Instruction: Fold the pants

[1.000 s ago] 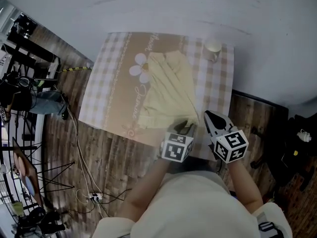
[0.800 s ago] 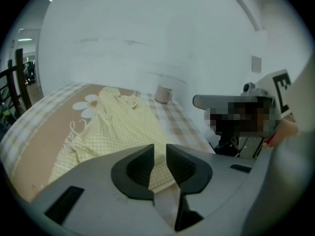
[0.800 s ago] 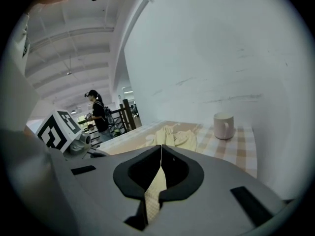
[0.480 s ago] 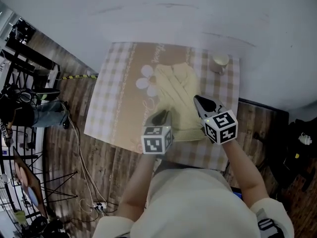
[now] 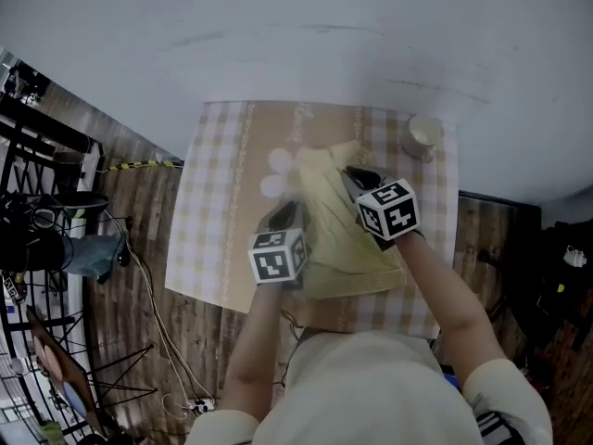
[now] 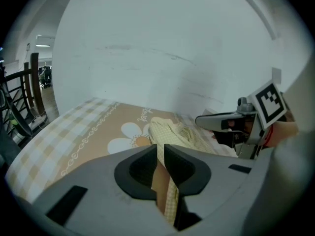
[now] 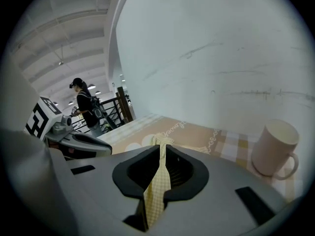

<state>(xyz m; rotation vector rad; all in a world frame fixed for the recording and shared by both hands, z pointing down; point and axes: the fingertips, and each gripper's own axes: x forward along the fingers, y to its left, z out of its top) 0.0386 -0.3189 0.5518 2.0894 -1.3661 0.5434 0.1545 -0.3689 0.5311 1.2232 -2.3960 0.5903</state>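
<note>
Pale yellow checked pants (image 5: 350, 241) lie on a table under a beige checked cloth with a daisy print (image 5: 215, 202). My left gripper (image 5: 289, 215) is over the pants' left side and is shut on a fold of the yellow fabric (image 6: 170, 200). The right gripper (image 5: 348, 177) is raised over the pants' far part, shut on a strip of the same fabric (image 7: 156, 193). The left gripper view shows my left gripper (image 6: 161, 150) with the right one (image 6: 231, 124) beside it, and more of the pants (image 6: 172, 131) bunched ahead. My right gripper (image 7: 162, 150) points at the wall.
A cream mug (image 5: 423, 135) (image 7: 275, 149) stands at the table's far right corner. A white wall runs behind the table. Black racks (image 5: 37, 156) and cables (image 5: 139, 248) are on the wooden floor to the left. A person (image 7: 86, 107) stands far off.
Both grippers moved from the table's near edge toward the far side, carrying the pants' near end up and over the rest of the garment.
</note>
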